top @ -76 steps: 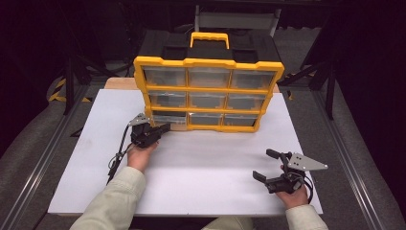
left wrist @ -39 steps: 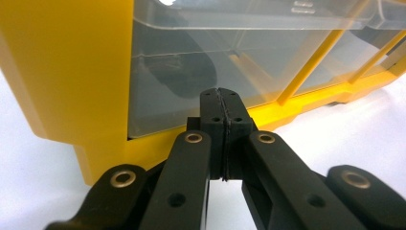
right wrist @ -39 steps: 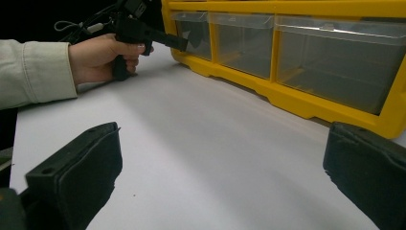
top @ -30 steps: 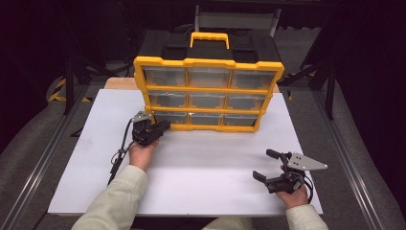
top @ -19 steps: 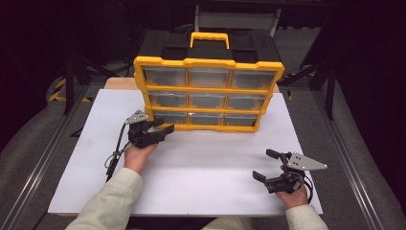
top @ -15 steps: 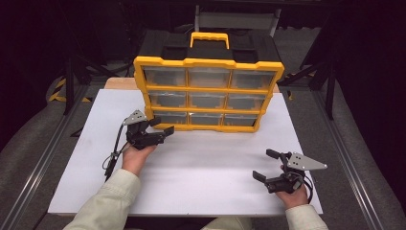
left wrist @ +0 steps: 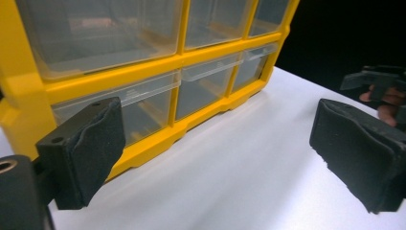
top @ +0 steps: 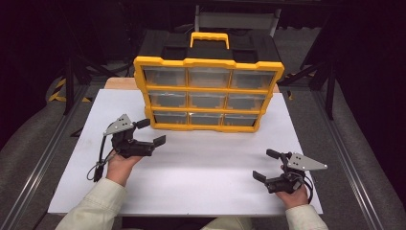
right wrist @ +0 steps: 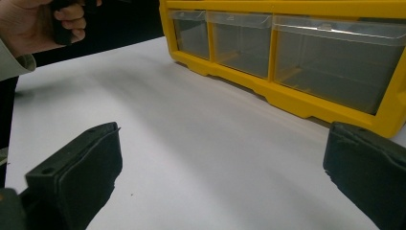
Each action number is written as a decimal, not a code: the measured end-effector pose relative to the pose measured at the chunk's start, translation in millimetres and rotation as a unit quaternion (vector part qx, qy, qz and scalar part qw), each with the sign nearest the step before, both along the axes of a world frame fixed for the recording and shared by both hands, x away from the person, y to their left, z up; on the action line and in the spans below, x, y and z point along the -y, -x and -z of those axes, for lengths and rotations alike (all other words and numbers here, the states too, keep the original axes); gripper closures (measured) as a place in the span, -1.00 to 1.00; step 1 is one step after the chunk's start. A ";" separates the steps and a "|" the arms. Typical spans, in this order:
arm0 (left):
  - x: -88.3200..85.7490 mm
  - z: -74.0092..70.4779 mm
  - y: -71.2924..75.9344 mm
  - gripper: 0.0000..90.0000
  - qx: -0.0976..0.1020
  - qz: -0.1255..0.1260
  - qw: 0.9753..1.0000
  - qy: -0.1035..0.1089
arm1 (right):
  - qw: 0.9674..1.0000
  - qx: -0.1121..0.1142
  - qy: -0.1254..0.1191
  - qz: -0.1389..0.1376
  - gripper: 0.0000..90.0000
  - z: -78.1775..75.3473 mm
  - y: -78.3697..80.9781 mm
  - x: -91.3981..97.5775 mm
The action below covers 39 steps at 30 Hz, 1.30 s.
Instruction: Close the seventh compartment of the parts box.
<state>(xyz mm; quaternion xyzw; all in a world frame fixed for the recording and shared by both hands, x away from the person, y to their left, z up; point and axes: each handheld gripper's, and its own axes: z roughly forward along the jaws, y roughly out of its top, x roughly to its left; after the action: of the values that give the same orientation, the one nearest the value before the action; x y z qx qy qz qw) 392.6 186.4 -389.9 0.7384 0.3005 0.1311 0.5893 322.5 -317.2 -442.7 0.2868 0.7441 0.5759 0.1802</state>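
Observation:
A yellow and black organizer case (top: 208,91) with clear drawers stands upright at the back of the white board (top: 191,163); a yellow handle (top: 209,39) tops it. My left gripper (top: 150,132) is open, just left of the case's bottom left corner, holding nothing. In the left gripper view the bottom row of drawers (left wrist: 158,98) lies close ahead between the wide-apart pads (left wrist: 91,148). My right gripper (top: 266,164) is open and empty near the board's front right. The right gripper view looks across bare board to the bottom drawers (right wrist: 287,52).
The board rests on a grey table with metal rails (top: 38,167) along both sides. A black cable (top: 98,165) trails from the left gripper. Dark stands and a chair back (top: 237,19) are behind the case. A person's hand (right wrist: 48,21) appears in the right gripper view.
My left gripper has drawn back from the case's bottom left drawer, toward the left and the front, and has turned to the right. The right gripper has stayed put.

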 end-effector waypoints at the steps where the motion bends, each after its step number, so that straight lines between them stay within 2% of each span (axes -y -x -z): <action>1: -3.4 -0.8 3.3 -0.89 0.003 0.000 1.000 -0.001 | 1.000 0.001 -0.001 0.000 -0.99 0.1 0.0 0.2; 16: -39.7 6.6 35.9 -0.97 0.018 -0.011 1.000 -0.013 | 1.000 0.006 0.005 0.002 -1.00 -0.2 -0.2 1.0; 27: -69.0 21.9 51.3 -0.97 0.008 -0.031 0.999 -0.014 | 1.000 0.014 0.020 -0.002 -1.00 -0.6 0.2 0.6; 33: -81.7 34.0 60.6 -0.97 0.017 -0.038 0.999 -0.029 | 0.999 0.025 0.029 -0.008 -1.00 -1.3 1.0 -1.1; 39: -91.7 47.7 64.9 -0.97 0.022 -0.035 0.999 -0.028 | 0.999 0.027 0.027 -0.010 -1.00 -0.9 1.1 -2.1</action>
<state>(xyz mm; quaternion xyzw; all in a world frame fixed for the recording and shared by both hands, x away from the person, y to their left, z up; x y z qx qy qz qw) 327.6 278.0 -437.7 0.7406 0.3091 0.1760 0.5700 321.5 -315.1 -441.9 0.2589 0.7571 0.5648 0.2021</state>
